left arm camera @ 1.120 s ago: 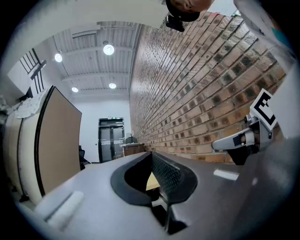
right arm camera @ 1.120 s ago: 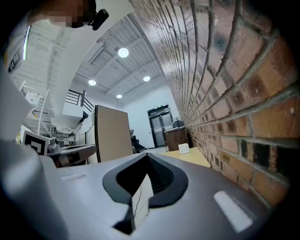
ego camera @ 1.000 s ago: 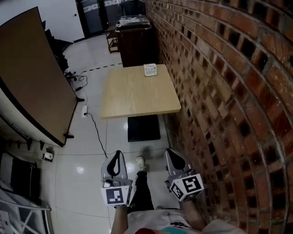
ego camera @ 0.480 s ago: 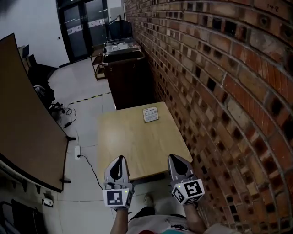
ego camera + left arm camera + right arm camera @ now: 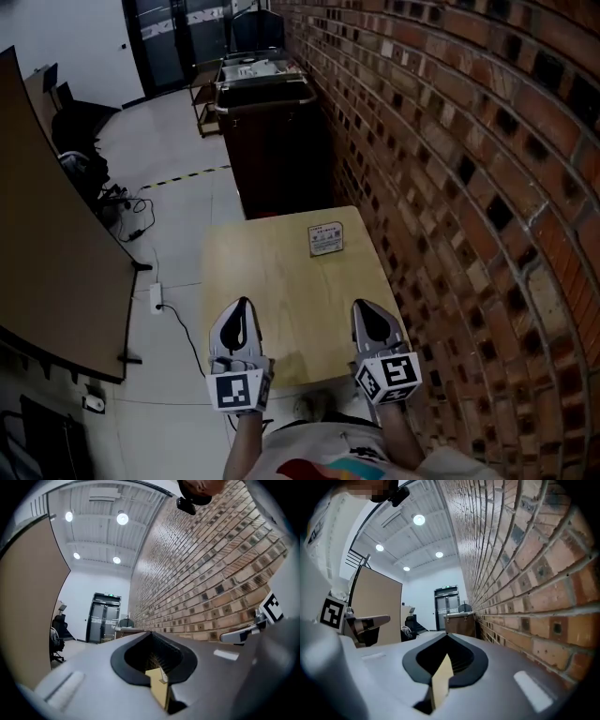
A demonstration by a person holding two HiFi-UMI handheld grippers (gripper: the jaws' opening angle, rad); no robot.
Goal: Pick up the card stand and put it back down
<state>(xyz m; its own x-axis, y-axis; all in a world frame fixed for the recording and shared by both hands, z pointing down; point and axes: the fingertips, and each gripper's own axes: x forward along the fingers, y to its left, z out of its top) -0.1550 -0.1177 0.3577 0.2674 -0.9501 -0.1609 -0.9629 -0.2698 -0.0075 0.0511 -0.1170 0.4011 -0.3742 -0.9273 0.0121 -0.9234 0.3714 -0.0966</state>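
With my left gripper and right gripper both closed and empty, I could topple the card stand at the table's one o'clock unless I open first.

The head view looked steeply down onto the table. Both gripper views faced along the brick wall, sharing the far doors.

Handheld rig and clothing
Grey, black-rimmed left gripper and right gripper carry black-and-white marker cubes; white shirt, colourful print.
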